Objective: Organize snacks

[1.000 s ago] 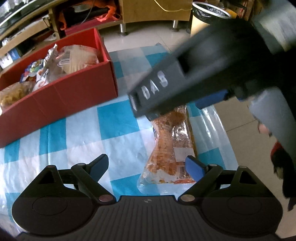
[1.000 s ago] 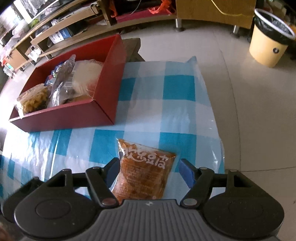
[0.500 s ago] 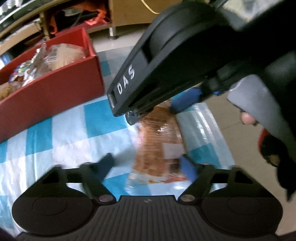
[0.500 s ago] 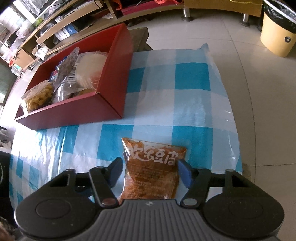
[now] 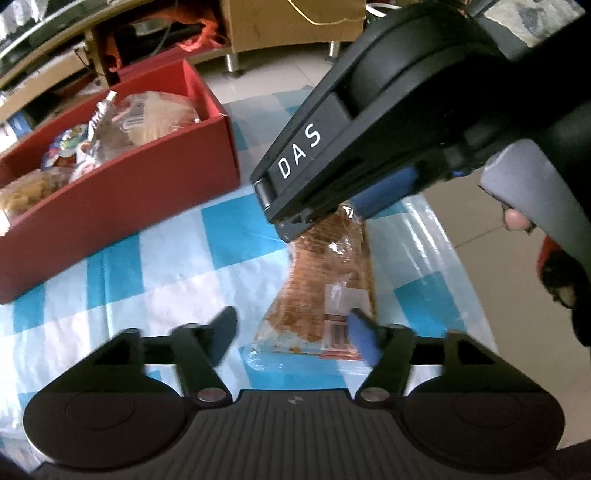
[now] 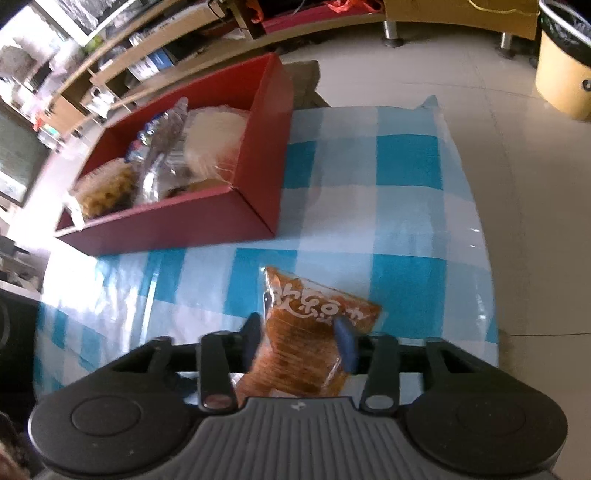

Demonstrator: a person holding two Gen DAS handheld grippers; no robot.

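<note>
An orange snack packet (image 6: 310,339) with white lettering sits between my right gripper's (image 6: 301,338) fingers, which are shut on its sides above the blue-checked tablecloth (image 6: 406,206). In the left wrist view the same packet (image 5: 325,280) hangs tilted from the right gripper's body (image 5: 369,147). My left gripper (image 5: 291,336) is open and empty just in front of the packet's lower end. A red box (image 6: 207,221) holding several bagged snacks stands to the left; it also shows in the left wrist view (image 5: 122,199).
The table's right edge (image 6: 484,258) drops to a tiled floor. A yellow bin (image 6: 561,74) stands at the far right. Shelves and a wooden cabinet (image 5: 295,26) line the back.
My right gripper has closed on the orange packet and lifted its near end. My left gripper has stayed open beneath it.
</note>
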